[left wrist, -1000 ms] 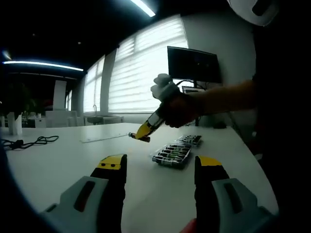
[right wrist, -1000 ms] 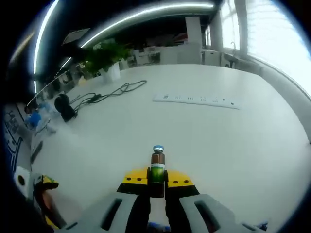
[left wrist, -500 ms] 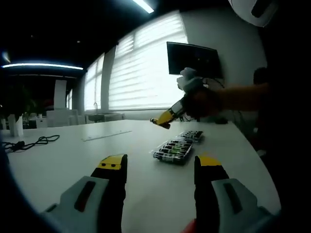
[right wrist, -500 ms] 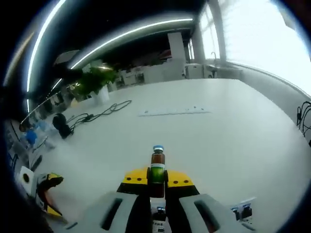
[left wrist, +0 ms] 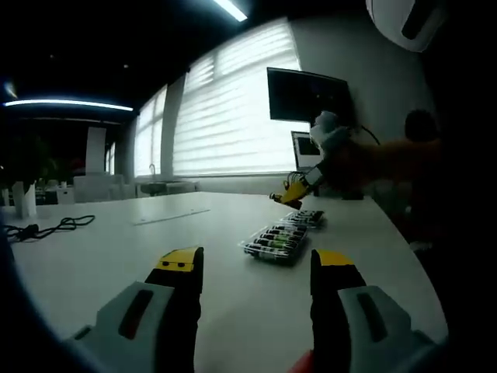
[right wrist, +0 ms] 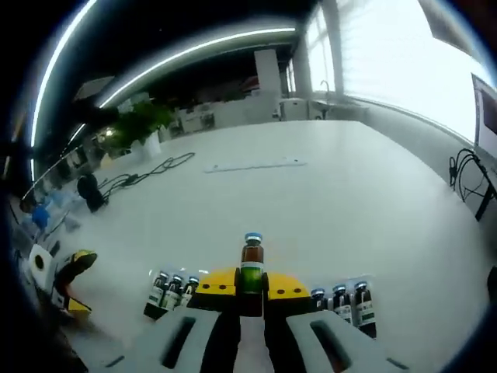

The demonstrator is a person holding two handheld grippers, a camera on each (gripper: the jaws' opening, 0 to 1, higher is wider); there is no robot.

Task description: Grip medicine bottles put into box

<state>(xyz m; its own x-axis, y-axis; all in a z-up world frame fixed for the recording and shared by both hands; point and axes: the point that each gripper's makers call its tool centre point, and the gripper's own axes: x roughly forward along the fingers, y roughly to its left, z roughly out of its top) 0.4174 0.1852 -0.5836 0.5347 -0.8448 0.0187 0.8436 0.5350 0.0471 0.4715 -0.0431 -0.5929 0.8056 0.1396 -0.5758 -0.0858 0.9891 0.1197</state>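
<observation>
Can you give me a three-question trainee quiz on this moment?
1. True or false: the right gripper is shut on a brown bottle.
2. How do the left gripper's jaws stand? A. open with nothing between them B. shut on a bottle C. shut on a cable
3. Fill in: in the left gripper view, the tray of bottles lies on the white ____.

Key: 1 true; 2 A; 3 table.
</observation>
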